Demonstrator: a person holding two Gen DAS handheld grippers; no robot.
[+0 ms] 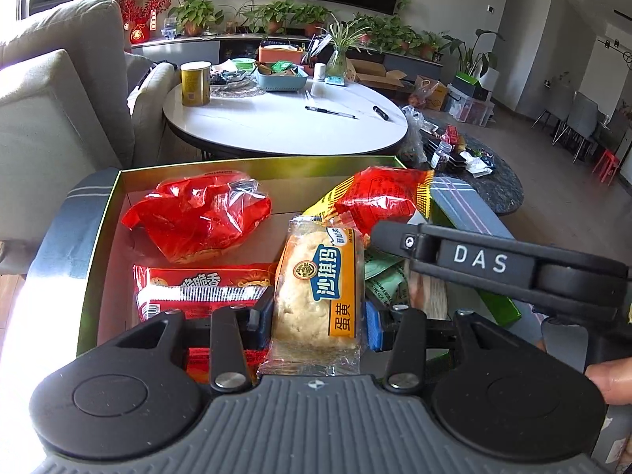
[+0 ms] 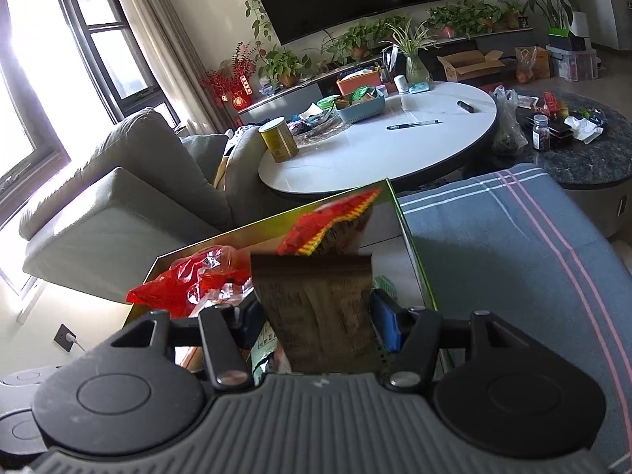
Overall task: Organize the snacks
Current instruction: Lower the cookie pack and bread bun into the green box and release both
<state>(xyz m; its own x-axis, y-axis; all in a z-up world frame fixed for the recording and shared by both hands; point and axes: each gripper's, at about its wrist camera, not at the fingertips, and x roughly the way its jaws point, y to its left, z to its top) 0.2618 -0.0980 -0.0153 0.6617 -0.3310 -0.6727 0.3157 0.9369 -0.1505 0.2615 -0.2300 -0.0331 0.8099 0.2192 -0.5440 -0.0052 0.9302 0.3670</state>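
An open green-and-gold box (image 1: 102,237) sits on a blue striped cloth and holds several snacks. My left gripper (image 1: 318,316) is shut on a yellow-labelled pastry packet (image 1: 320,288), held upright over the box. Red packets (image 1: 197,215) lie in the box, one flat red packet (image 1: 205,288) under the pastry. My right gripper (image 2: 316,316) is shut on a brown snack packet (image 2: 320,312) over the box's right side (image 2: 414,252). The right gripper's body (image 1: 493,264) shows at the right in the left wrist view.
A white round table (image 1: 284,122) behind the box carries a yellow can (image 1: 195,83), a blue basket (image 1: 281,77) and pens. A grey sofa (image 1: 51,110) stands at the left. A dark low table (image 2: 584,154) with clutter is at the right.
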